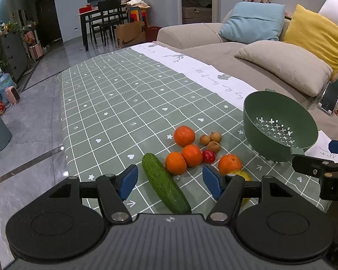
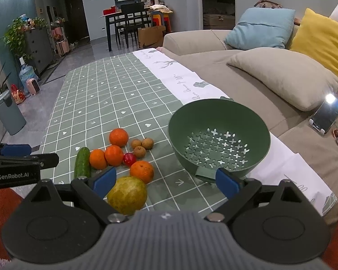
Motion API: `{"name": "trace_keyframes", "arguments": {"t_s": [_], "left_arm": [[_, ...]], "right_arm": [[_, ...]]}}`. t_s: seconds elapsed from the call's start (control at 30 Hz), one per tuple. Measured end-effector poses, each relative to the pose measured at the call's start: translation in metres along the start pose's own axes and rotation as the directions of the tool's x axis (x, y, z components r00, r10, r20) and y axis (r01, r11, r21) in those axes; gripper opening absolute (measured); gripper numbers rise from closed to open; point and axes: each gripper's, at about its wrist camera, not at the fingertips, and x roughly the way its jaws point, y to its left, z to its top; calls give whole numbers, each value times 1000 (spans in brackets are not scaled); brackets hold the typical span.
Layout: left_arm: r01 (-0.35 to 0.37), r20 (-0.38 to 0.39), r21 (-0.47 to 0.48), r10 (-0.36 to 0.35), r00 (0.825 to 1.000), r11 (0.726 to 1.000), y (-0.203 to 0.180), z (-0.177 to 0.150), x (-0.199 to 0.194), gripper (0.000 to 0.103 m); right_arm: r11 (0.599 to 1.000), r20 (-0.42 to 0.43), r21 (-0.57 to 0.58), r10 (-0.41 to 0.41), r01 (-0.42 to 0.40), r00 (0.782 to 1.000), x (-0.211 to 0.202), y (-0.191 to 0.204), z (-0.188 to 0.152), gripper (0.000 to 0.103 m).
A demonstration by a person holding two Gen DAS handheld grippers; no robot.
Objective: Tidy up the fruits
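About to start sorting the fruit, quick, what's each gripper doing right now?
Left gripper: open, holding nothing, above the cucumber.
Right gripper: open, holding nothing, near the green colander.

We see a table (image 2: 115, 85) covered by a green checked tablecloth (image 1: 115, 94) with a white border along its right edge. Beside that edge stands a beige sofa (image 2: 214, 63) carrying blue (image 2: 261, 28), yellow (image 2: 322, 36) and beige (image 2: 286, 76) cushions. A phone on a stand (image 2: 326, 117) rests on the sofa. Beyond the table's far edge stand a dark dining table (image 2: 124, 20), chairs and a paper bag (image 2: 151, 37).
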Motion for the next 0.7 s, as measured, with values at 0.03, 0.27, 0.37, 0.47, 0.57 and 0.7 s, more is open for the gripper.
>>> {"name": "trace_keyframes", "arguments": {"t_s": [0.03,0.27,0.37,0.47,0.57,0.7], "left_arm": [[0,-1,-1,0,1000,1000,0,0,0,78],[-2,-6,-1,2,1000,1000,1,-1,-1,78],[-1,-7,1,1,1000,1000,1,-2,-1,78],[2,-12,0,-2,1000,1000,0,-2,0,78],[1,-14,2,-1,1000,1000,-1,-3,0,78],[3,-14,1,-3,1000,1000,-1,-2,0,78]], "right_arm": [[1000,1,0,-1,1,1000,0,0,0,91],[1000,3,2,-4,4,1000,-1,-1,1,91],[1000,2,4,-7,7,1000,-1,-2,0,91],[1000,0,11,-11,11,1000,0,-4,-1,91],[1000,0,15,-12,12,1000,0,-4,-1,91],[1000,0,15,-12,12,1000,-1,-5,-1,91]]}}
